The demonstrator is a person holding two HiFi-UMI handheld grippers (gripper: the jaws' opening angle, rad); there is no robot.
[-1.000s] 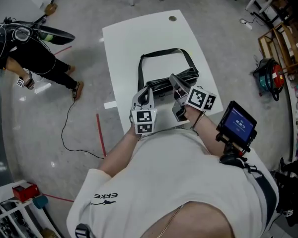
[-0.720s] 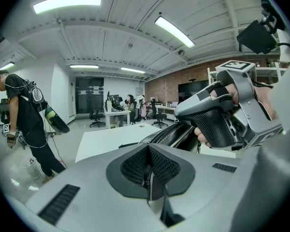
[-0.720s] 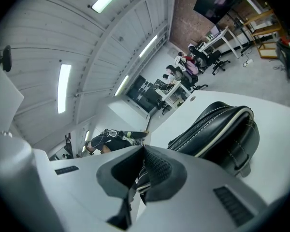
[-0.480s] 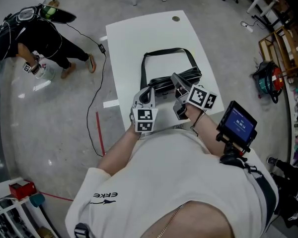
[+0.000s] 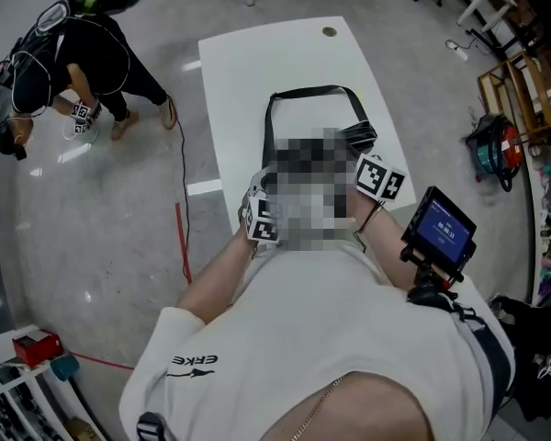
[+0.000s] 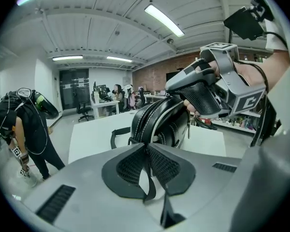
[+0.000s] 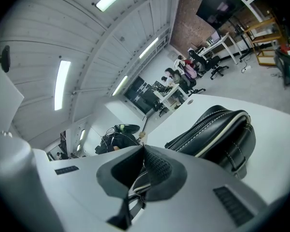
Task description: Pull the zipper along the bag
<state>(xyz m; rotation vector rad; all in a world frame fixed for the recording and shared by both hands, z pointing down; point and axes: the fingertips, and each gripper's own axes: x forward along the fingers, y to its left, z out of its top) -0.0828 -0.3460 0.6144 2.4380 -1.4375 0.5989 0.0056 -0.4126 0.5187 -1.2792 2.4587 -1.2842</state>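
A black leather bag [image 6: 166, 124] with white stitching lies on the white table [image 5: 257, 72]. Its zipper [image 7: 198, 128] runs along the top, and its strap [image 5: 310, 93] loops away from me. My left gripper [image 6: 146, 150] is shut on a thin black tab at the bag's near end. My right gripper [image 7: 144, 154] is shut on the zipper pull, a pale metal piece between its pads. In the head view a mosaic patch hides the jaws and most of the bag. Only the marker cubes show there, the left one [image 5: 260, 225] and the right one [image 5: 380, 178].
A person in black [image 5: 69, 67] bends over on the floor left of the table, with a cable [image 5: 179, 200] trailing nearby. A small screen [image 5: 441, 231] is mounted by my right arm. Shelves and gear [image 5: 505, 108] stand at the right.
My left gripper has dipped and tilted down a little at the bag's near end. The right gripper has stayed put. The person on the floor has moved further up and left.
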